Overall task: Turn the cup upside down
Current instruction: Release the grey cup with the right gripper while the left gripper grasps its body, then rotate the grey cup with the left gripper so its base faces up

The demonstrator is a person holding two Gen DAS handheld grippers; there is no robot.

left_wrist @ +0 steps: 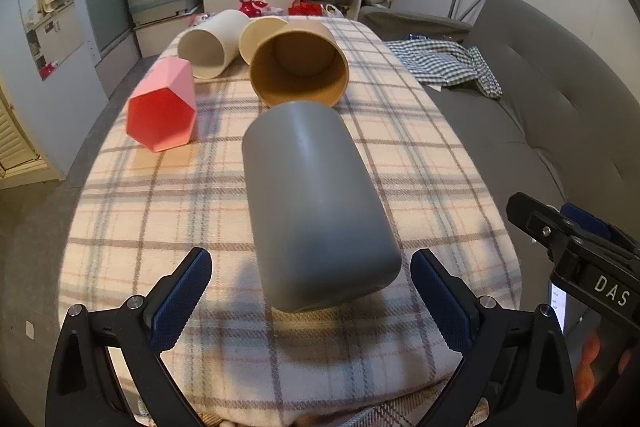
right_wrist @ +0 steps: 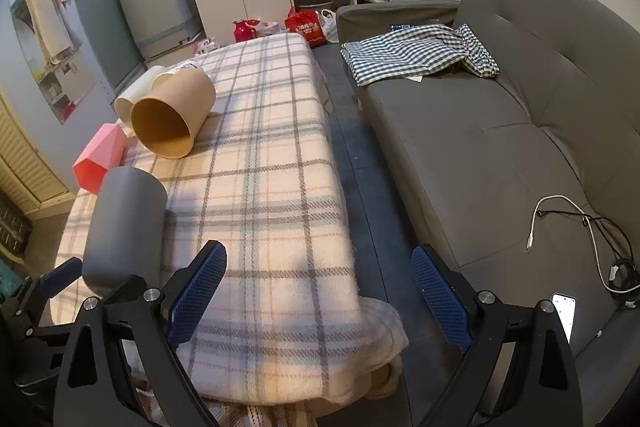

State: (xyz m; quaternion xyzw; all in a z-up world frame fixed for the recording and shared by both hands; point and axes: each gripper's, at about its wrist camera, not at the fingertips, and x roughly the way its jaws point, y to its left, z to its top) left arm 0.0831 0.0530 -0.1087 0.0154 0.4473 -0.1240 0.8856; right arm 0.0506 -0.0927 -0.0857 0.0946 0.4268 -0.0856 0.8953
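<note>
A grey cup point(left_wrist: 316, 203) lies on its side on the plaid-covered table point(left_wrist: 160, 195), its closed base toward me. My left gripper point(left_wrist: 310, 291) is open, its blue pads on either side of the cup's near end, not touching it. The grey cup also shows at the left of the right wrist view point(right_wrist: 124, 227). My right gripper point(right_wrist: 320, 287) is open and empty over the table's near right edge. The right gripper also shows at the right of the left wrist view point(left_wrist: 576, 247).
A brown cup point(left_wrist: 298, 67), a cream cup point(left_wrist: 212, 47), another beige cup point(left_wrist: 260, 35) and a pink hexagonal cup point(left_wrist: 164, 107) lie on their sides farther back. A grey sofa point(right_wrist: 500, 131) with a checked cloth point(right_wrist: 416, 51), cable and phone stands right of the table.
</note>
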